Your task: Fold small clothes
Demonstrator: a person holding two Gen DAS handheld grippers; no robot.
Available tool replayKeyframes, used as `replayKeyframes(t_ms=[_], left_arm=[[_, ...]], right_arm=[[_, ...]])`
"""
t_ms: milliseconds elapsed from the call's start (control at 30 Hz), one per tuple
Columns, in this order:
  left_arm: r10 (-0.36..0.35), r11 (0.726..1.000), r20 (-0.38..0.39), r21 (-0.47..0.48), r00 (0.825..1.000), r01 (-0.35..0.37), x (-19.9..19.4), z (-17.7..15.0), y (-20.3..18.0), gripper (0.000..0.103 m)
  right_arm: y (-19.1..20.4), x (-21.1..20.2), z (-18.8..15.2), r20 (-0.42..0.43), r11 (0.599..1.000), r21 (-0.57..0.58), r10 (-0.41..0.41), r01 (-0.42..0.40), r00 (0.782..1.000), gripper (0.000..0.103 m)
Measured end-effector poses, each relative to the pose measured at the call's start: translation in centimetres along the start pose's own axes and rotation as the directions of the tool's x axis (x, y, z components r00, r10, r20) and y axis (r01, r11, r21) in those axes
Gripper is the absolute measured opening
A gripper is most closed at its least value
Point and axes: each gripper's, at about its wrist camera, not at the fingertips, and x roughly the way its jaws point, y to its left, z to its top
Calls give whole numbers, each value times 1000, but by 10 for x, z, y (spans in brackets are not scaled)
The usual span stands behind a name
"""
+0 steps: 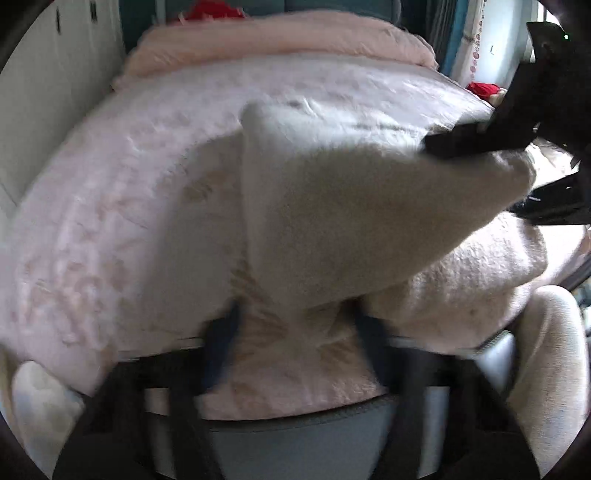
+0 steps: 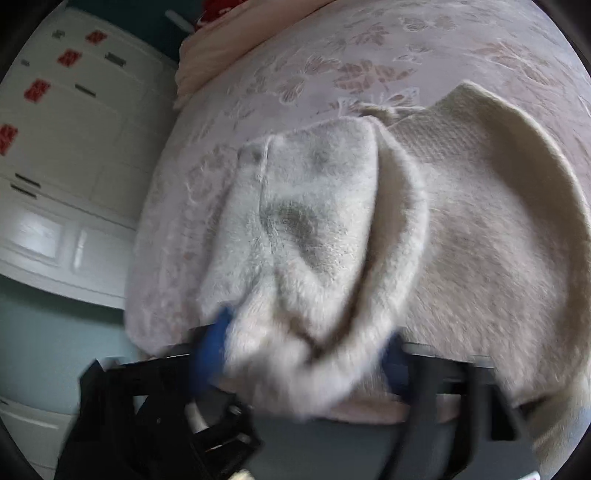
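Note:
A fuzzy cream garment (image 1: 332, 206) is lifted off the pink bed (image 1: 110, 192). My left gripper (image 1: 295, 332) holds a hanging part of it between its blue-tipped fingers (image 1: 221, 343). The right gripper (image 1: 476, 142) also shows in the left wrist view at the upper right, pinching the garment's far edge. In the right wrist view my right gripper (image 2: 306, 354) is shut on a bunched fold of the garment (image 2: 295, 229), its blue fingers (image 2: 212, 350) at either side. The rest of the garment (image 2: 498, 240) lies spread on the bed to the right.
A folded pink quilt (image 1: 280, 40) lies along the bed's far end with something red (image 1: 210, 9) behind it. White cabinets (image 2: 66, 155) with red stickers stand left of the bed. The bed's near edge (image 1: 295, 406) is just below the grippers.

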Motion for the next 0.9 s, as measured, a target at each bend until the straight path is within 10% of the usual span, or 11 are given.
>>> replayKeyframes(t_ms=[267, 433, 567, 667, 767, 900], left_arm=[[-182, 983, 63, -3, 981, 182, -49, 16, -15, 8], [-175, 983, -62, 39, 983, 177, -6, 9, -43, 8], [-132, 991, -169, -22, 977, 130, 20, -5, -35, 2], [-150, 988, -147, -51, 978, 144, 8, -7, -23, 3], [-155, 987, -87, -58, 984, 150, -13, -5, -16, 10], [-87, 996, -47, -30, 995, 86, -27, -4, -18, 44]], right_arm=[[2, -133, 2, 326, 988, -116, 136, -103, 935, 21], [-126, -75, -34, 142, 981, 111, -177, 162, 974, 23], [-156, -76, -59, 187, 969, 245, -47, 0, 981, 38], [-143, -93, -54, 204, 977, 201, -118, 76, 972, 58], [-133, -117, -62, 256, 981, 167, -142, 101, 956, 61], [-114, -141, -82, 308, 988, 147, -84, 40, 948, 62]])
